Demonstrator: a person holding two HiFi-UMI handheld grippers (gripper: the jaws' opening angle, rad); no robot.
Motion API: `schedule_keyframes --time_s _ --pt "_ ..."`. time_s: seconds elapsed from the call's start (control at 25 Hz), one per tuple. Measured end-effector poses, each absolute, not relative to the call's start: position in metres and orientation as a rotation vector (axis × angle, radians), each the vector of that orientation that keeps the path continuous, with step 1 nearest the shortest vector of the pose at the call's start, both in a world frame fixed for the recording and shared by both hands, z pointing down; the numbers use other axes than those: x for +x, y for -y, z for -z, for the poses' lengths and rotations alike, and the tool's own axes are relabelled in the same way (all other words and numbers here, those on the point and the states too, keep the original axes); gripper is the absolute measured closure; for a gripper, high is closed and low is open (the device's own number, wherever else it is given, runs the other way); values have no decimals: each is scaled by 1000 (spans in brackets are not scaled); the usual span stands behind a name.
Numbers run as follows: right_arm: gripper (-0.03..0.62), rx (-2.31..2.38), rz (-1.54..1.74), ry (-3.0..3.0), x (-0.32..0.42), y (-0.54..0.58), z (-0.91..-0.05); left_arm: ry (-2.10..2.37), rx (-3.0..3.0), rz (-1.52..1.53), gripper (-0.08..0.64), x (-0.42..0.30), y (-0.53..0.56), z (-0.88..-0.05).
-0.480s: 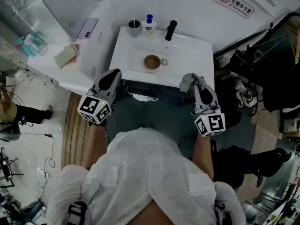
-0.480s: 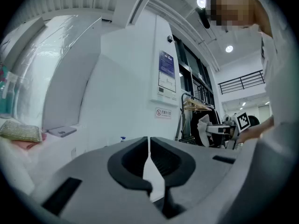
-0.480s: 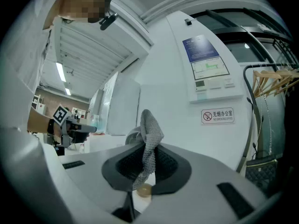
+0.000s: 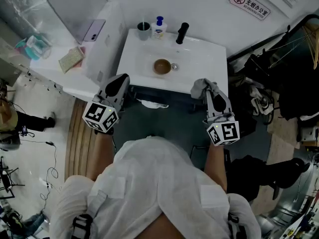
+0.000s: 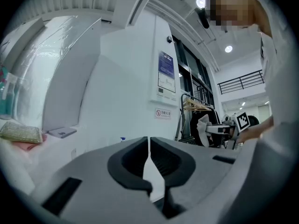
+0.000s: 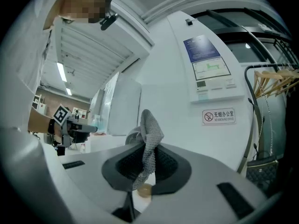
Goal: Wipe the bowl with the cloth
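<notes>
A small brown bowl [image 4: 162,65] sits in the white basin [image 4: 199,59], beside the drain. My right gripper [image 4: 208,89] hovers over the basin's front right edge, shut on a grey knitted cloth [image 4: 200,86]. In the right gripper view the cloth [image 6: 149,141] stands bunched up between the jaws of that gripper [image 6: 145,168], and the bowl [image 6: 145,189] peeks out below them. My left gripper [image 4: 121,79] is at the basin's front left corner, shut with nothing in it; its jaws [image 5: 150,164] meet along a thin line. Neither gripper touches the bowl.
A black tap [image 4: 182,32], a soap bottle [image 4: 158,27] and a grey cup [image 4: 143,30] line the basin's back rim. A purple phone [image 4: 93,30] and a sponge [image 4: 70,59] lie on the white counter at left. A white rag [image 4: 152,103] hangs under the basin's front.
</notes>
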State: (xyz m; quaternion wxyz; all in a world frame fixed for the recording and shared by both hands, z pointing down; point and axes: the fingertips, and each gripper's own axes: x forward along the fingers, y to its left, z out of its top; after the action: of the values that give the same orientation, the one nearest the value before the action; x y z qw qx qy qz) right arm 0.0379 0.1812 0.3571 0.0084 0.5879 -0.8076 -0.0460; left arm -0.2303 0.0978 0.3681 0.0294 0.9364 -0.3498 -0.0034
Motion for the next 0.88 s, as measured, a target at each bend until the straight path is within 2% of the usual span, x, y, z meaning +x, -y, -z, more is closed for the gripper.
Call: schedule_keyframes --time_s 0.56,0.88 --pt "541 1776 76 2528 16 -173 -373 1052 2860 -29 538 -242 -93 -390" --pt "541 1710 30 2541 26 -134 -390 1005 2849 -97 538 -215 -68 -411"
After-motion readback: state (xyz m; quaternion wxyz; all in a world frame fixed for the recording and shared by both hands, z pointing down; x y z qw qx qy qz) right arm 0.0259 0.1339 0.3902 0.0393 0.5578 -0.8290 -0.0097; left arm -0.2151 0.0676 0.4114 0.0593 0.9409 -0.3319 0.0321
